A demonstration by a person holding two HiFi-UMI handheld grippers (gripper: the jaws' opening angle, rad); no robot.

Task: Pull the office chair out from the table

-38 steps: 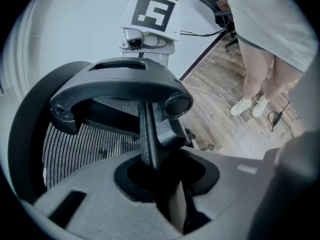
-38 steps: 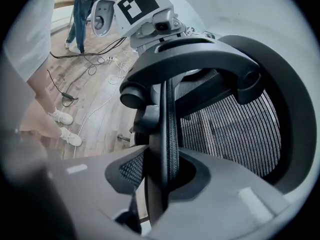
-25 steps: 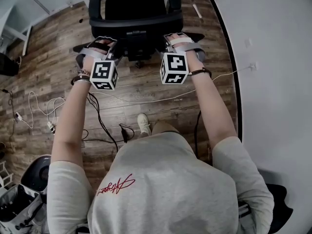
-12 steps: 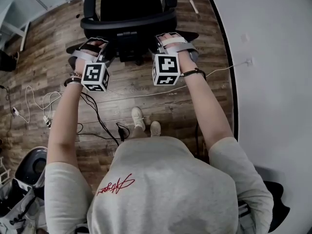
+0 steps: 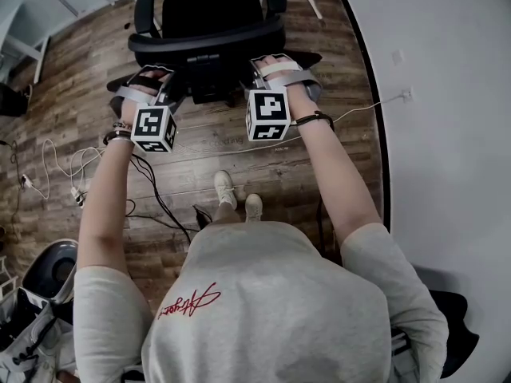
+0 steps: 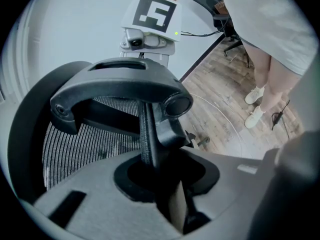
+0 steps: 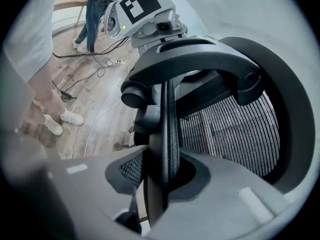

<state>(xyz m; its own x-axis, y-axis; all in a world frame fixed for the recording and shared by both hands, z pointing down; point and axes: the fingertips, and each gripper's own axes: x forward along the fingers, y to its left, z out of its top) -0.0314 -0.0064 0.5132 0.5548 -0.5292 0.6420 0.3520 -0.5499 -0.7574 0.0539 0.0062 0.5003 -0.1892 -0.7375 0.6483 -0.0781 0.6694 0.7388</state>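
Note:
The black mesh office chair (image 5: 209, 21) stands on the wood floor at the top of the head view, its back toward me. My left gripper (image 5: 162, 88) is shut on the left edge of the backrest, and my right gripper (image 5: 270, 69) is shut on its right edge. In the left gripper view the backrest's black rim (image 6: 148, 134) runs down between the jaws of the left gripper (image 6: 159, 184). The right gripper view shows the same: the rim (image 7: 170, 129) is pinched in the right gripper (image 7: 162, 181). The curved top bar (image 7: 192, 59) arches above.
A white wall (image 5: 447, 118) runs close along the right. Cables (image 5: 152, 182) and a power strip (image 5: 76, 198) lie on the floor at the left, and a round bin (image 5: 52, 274) stands at the lower left. Another person's legs (image 7: 92, 19) stand farther off.
The person has stepped back, both shoes now showing side by side. The chair has rolled along with the grippers, away from the far end. Both grips are unchanged.

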